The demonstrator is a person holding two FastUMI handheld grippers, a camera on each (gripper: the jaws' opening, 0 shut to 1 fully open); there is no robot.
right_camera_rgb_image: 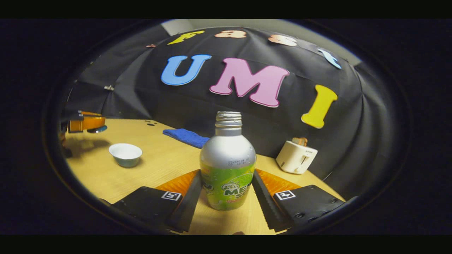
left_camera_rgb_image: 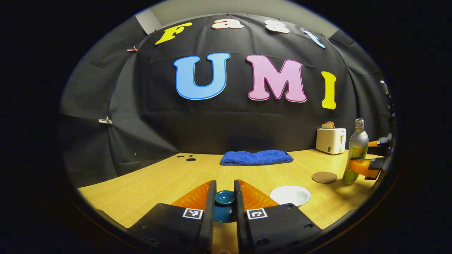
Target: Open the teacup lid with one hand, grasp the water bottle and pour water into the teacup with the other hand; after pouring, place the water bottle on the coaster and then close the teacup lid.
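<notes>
- Currently the left gripper (left_camera_rgb_image: 224,197) is clamped on the teal teacup lid (left_camera_rgb_image: 225,197), held clear of the open white teacup (left_camera_rgb_image: 290,195) to its right.
- Across the table, the right gripper (right_camera_rgb_image: 226,187) has both fingers pressed on the uncapped water bottle (right_camera_rgb_image: 227,165), near the round coaster (left_camera_rgb_image: 324,177).
- Likely risks: the smooth bottle slipping when tilted, or the stream missing the shallow cup and wetting the wooden table (left_camera_rgb_image: 148,183).
- Far back lie a blue towel (left_camera_rgb_image: 256,157) and a white toaster (left_camera_rgb_image: 330,140).

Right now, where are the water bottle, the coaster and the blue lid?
water bottle (right_camera_rgb_image: 227,165): right gripper view, on its green label band.
coaster (left_camera_rgb_image: 324,177): left gripper view, middle of the brown disc's top.
blue lid (left_camera_rgb_image: 225,197): left gripper view, on its rounded knob between the fingers.
</notes>
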